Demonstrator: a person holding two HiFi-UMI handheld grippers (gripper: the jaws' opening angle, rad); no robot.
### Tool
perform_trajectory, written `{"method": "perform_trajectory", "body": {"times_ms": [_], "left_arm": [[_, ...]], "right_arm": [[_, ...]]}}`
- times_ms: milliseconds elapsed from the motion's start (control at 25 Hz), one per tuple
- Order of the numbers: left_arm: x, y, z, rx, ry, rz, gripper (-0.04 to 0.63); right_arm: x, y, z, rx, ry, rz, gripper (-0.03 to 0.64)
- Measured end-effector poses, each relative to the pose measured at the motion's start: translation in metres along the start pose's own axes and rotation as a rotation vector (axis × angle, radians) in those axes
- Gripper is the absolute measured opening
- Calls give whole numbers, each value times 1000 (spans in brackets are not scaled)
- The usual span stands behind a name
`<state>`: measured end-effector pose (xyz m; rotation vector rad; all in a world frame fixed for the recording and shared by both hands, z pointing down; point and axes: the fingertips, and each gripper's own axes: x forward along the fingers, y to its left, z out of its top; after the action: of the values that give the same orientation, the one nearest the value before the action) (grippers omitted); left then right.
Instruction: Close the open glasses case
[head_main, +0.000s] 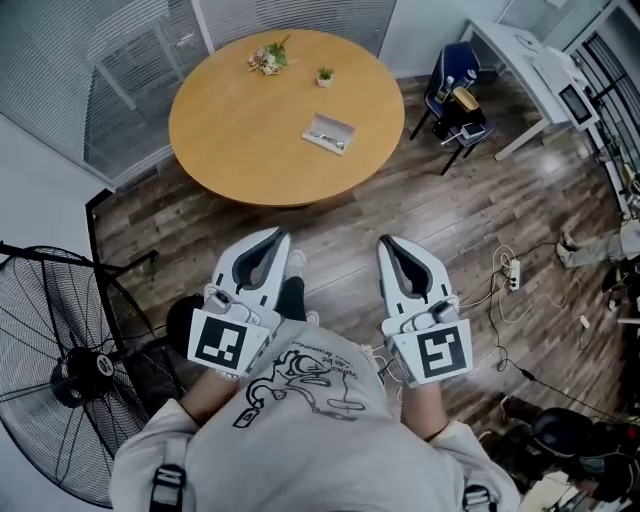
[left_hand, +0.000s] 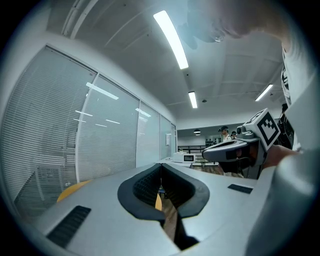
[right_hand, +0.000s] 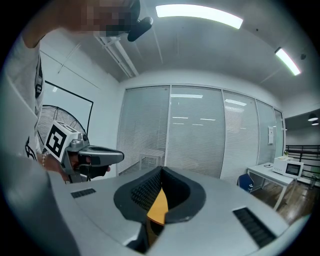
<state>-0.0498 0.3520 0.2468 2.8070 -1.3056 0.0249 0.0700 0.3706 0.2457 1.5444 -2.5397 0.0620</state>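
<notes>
Though open, glasses case (head_main: 329, 133) on table (head_main: 230, 130)

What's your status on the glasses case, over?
Left gripper shut, empty; right gripper shut, empty, both held near the body. Glasses case open on the round table, untouched. Only wood floor between.

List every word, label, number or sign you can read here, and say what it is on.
Shirt print: small lettering above the drawing, too blurred to read.
Marker squares on the left gripper and right gripper: black-and-white patterns, no letters or digits.
Glasses case: no print can be made out.
Nothing else is readable.
</notes>
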Motion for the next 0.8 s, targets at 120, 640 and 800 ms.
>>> {"method": "perform_trajectory", "body": {"times_ms": [120, 640, 800], "left_arm": [[9, 7, -1, 4, 7, -6, 21], [62, 53, 0, -16, -11, -27, 21], [78, 73, -2, -5, 6, -28, 21]], "right_arm": [[8, -4, -4, -13, 33, 6, 9], [69, -33, 1, -11, 47, -19, 9], [93, -42, 6, -11, 59, -32, 9]]}}
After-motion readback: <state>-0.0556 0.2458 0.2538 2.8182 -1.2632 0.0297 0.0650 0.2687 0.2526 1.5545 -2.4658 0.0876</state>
